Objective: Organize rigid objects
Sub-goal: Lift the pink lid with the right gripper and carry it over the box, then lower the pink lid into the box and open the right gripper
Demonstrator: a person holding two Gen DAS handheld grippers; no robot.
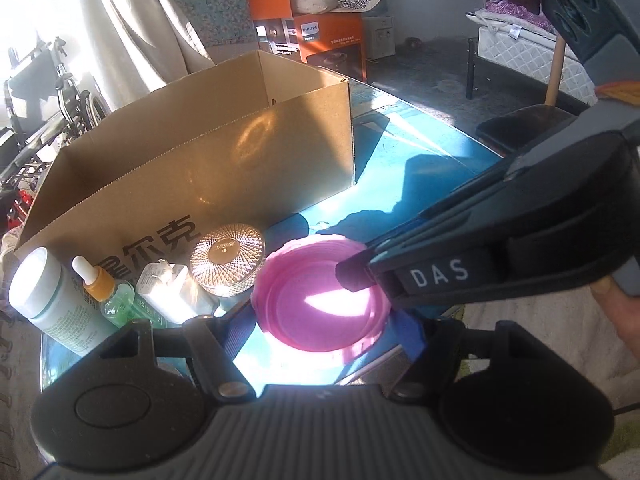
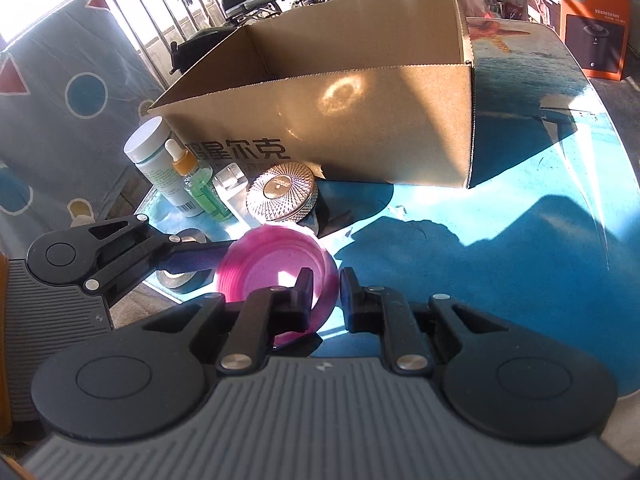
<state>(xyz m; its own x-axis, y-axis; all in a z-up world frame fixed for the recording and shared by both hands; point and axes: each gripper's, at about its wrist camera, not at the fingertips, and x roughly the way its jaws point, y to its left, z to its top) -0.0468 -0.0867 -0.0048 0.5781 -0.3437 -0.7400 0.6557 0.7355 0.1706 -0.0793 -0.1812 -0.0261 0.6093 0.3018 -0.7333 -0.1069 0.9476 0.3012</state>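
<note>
A pink bowl (image 1: 320,304) is held between both tools, nearest the cameras, above the blue tabletop (image 2: 500,280). The right gripper (image 2: 325,292) is clenched on the bowl's near rim, one finger inside the bowl and the other outside its wall. The left gripper (image 1: 320,328) is spread wide around the bowl, its blue-padded fingers (image 2: 192,261) lying against opposite sides, so the bowl is grasped across its width. Whether the bowl's base touches the table cannot be told. A bare hand (image 1: 624,312) is seen on the right tool's handle.

Just beyond the bowl, a round jar with a patterned metallic lid (image 2: 281,197) is stood on the table. To its left, a row is formed by a small white plug adapter (image 1: 164,284), a green dropper bottle (image 1: 112,296) with an orange collar, and a larger white-capped bottle (image 1: 48,300). A roll of dark tape (image 2: 188,276) is partly hidden under the left tool.

Behind these, an open cardboard box (image 1: 208,168) with printed characters is set upright. Farther off, an orange carton (image 1: 332,44) and a wheelchair (image 1: 44,92) are seen.
</note>
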